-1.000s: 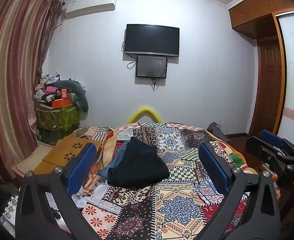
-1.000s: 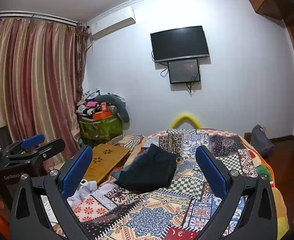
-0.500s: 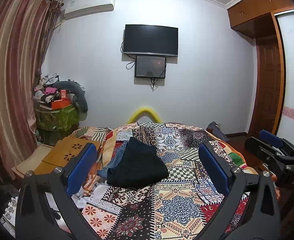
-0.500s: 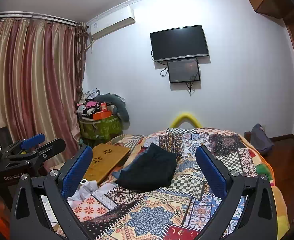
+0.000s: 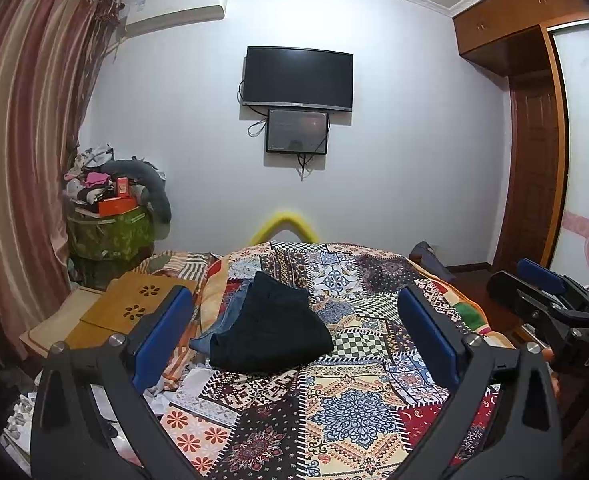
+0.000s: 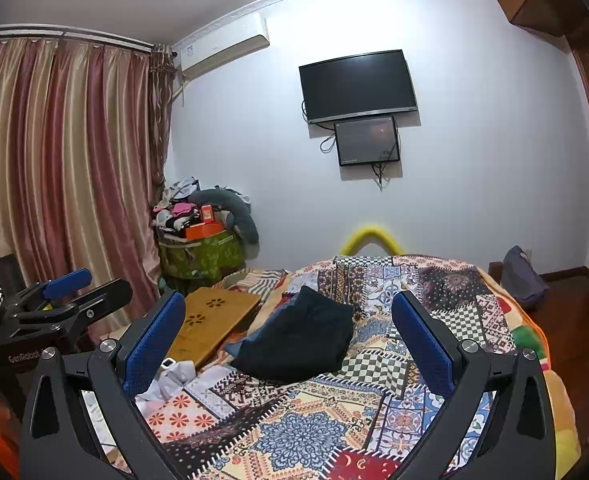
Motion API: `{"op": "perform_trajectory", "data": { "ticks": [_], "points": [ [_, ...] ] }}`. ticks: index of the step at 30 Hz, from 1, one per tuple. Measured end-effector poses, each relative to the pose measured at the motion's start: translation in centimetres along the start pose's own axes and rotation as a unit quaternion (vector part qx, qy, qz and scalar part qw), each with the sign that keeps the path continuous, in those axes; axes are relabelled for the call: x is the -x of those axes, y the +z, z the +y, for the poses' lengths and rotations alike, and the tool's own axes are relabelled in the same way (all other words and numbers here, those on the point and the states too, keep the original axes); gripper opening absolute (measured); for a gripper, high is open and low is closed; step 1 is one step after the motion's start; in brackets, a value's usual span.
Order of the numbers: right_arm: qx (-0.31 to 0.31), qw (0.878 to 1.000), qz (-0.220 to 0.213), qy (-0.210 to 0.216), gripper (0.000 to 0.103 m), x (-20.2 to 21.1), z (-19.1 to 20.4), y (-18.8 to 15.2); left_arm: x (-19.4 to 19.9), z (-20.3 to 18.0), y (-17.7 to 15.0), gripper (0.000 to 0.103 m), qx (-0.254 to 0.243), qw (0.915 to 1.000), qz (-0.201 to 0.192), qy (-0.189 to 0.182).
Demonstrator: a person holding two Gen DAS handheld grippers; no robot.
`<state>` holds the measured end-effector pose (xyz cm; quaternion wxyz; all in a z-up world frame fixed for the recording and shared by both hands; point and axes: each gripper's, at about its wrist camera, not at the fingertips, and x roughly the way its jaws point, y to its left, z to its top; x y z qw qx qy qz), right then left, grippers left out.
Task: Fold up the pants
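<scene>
Showing both tools held above the near end of the bed (image 5: pixel 346 408), well apart from the garment. The left tool (image 5: pixel 294 332) has its blue pads spread wide with nothing between them; the right tool (image 6: pixel 290 340) is likewise wide and empty, and each appears at the edge of the other's view. The dark pants (image 5: pixel 272 330) lie on the patchwork quilt toward the bed's left side, apparently already gathered into a compact, roughly folded bundle, with a strip of blue denim (image 5: pixel 224 318) showing beneath their left edge — whether this is a second garment or part of the same pile cannot be told. A wooden lap table (image 5: pixel 134 308) sits just beside the bed on that side, and crumpled white cloth or paper (image 6: pixel 170 376) lies near the quilt's left edge. Judged from this arrangement, the fold is either complete or awaiting a final pass. Risks from here: a pad closing on the dark bundle may also pinch the denim below, dragging both layers and undoing the stack; a grip taken on only the top layer would let the lower folds slide open when lifted; the soft, uneven quilt could bunch under a pressing tool and be caught with the fabric; and the bundle's nearness to the bed's left edge means a sideways pull could tip it toward the lap table.
</scene>
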<state>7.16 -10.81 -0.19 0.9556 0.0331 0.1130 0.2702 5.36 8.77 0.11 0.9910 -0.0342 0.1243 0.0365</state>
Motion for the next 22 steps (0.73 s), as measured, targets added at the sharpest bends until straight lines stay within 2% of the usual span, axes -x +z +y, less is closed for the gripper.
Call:
{"op": "perform_trajectory", "data": {
  "ticks": [16,22],
  "points": [
    [-0.007,1.0,0.008,-0.006,0.102,-0.16,-0.25,-0.19,-0.41,0.33,-0.08,0.103,-0.006,0.9999,0.01,-0.004],
    [-0.008,1.0,0.011,-0.006,0.102,-0.27,-0.26,-0.27,-0.54,0.11,-0.25,0.103,-0.013,0.9996,0.014,-0.018]
  ]
}}
